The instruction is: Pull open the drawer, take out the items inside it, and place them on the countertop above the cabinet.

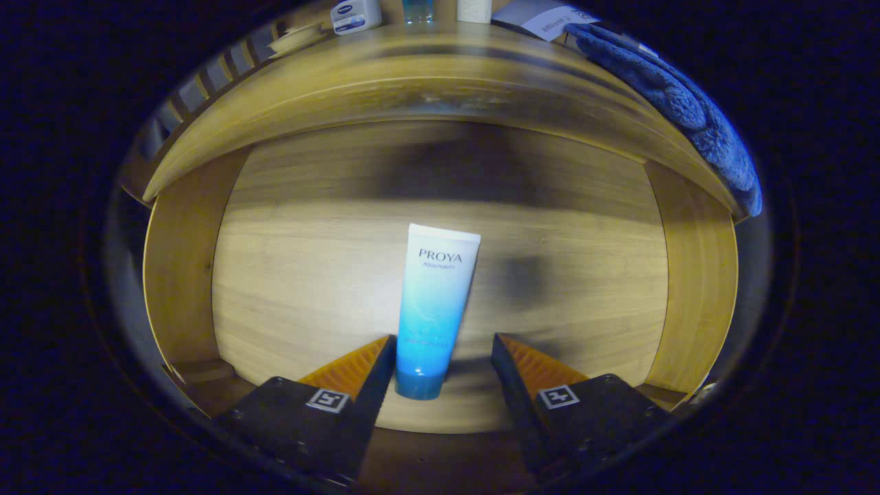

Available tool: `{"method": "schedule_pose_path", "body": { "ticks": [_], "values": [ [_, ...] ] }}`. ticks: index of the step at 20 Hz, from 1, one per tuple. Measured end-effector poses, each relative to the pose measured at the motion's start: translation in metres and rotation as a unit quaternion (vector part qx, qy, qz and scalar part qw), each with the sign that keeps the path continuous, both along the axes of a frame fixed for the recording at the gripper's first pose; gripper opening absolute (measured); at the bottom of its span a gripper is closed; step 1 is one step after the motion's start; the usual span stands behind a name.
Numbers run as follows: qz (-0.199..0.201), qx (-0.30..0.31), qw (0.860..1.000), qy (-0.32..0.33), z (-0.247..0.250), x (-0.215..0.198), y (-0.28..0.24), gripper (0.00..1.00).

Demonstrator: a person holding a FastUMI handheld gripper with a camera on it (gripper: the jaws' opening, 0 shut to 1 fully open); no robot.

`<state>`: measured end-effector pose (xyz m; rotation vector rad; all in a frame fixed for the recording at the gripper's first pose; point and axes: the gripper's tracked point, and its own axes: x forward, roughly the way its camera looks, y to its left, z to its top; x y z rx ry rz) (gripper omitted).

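Tube (434, 309) of cream lies flat on the floor of the open drawer (180, 275), cap end toward me, between my tool's (443, 347) spread fingers. I hold them apart to straddle it; neither presses yet. The table (426, 75) sits beyond, above.

The wooden drawer (289, 275) stands pulled open. A white-to-blue tube (434, 302) lies flat on its floor, cap end between the spread gripper (443, 354) fingers, touching the left one.
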<state>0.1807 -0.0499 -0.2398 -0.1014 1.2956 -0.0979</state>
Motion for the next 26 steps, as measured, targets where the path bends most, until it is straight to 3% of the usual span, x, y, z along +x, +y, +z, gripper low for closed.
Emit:
{"method": "schedule_pose_path", "body": {
  "ticks": [1, 3, 7, 13, 19, 23, 26],
  "values": [
    [0.001, 0.000, 1.000, -0.009, 0.005, 0.004, -0.003, 0.78],
    [-0.013, 0.012, 1.000, -0.017, -0.002, 0.004, -0.006, 0.37],
    [0.000, 0.080, 0.996, -0.032, 0.012, 0.007, 0.006, 0.37],
    [0.049, 0.148, 0.973, -0.169, 0.065, 0.050, 0.011, 0.37],
    [0.109, 0.160, 0.932, -0.306, 0.073, 0.065, 0.016, 0.37],
    [0.109, 0.179, 0.898, -0.386, 0.105, 0.073, 0.019, 0.37],
    [0.107, 0.164, 0.886, -0.421, 0.135, 0.084, 0.010, 0.37]
  ]
}}
